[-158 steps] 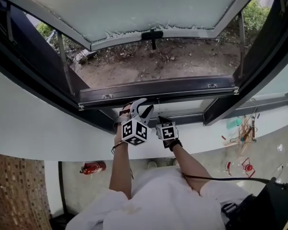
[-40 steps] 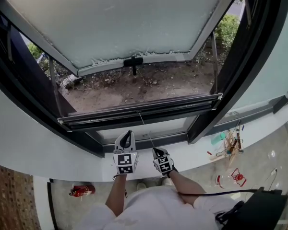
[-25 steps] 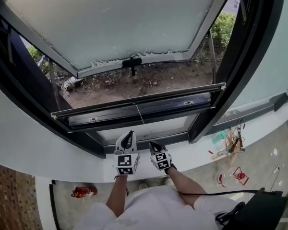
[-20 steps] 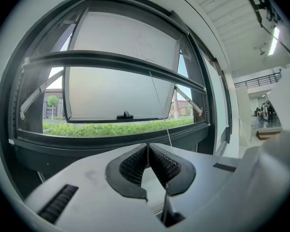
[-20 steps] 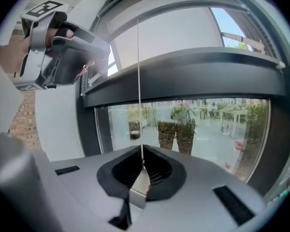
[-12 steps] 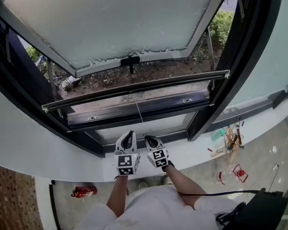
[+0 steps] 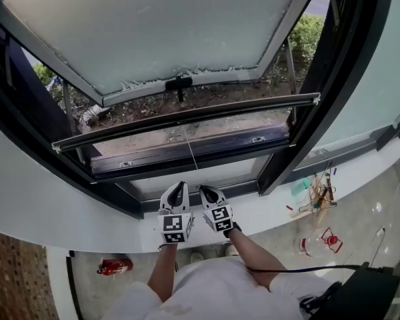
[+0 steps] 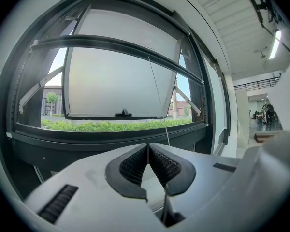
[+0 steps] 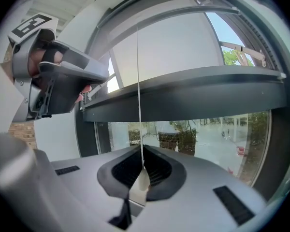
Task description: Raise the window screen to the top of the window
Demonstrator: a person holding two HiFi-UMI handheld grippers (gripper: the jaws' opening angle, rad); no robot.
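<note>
Seen from above, a red fire extinguisher (image 7: 112, 267) lies on the grey floor (image 7: 363, 212) at lower left, beside a brown tiled patch (image 7: 13, 279) in the corner. At lower right are a black case (image 7: 363, 292), a black cable (image 7: 300, 269), tangled hangers (image 7: 315, 195) and a small red object (image 7: 328, 239). Outdoors, bare soil (image 7: 213, 99) crosses the upper middle, with a green bush (image 7: 305, 33) at upper right.
</note>
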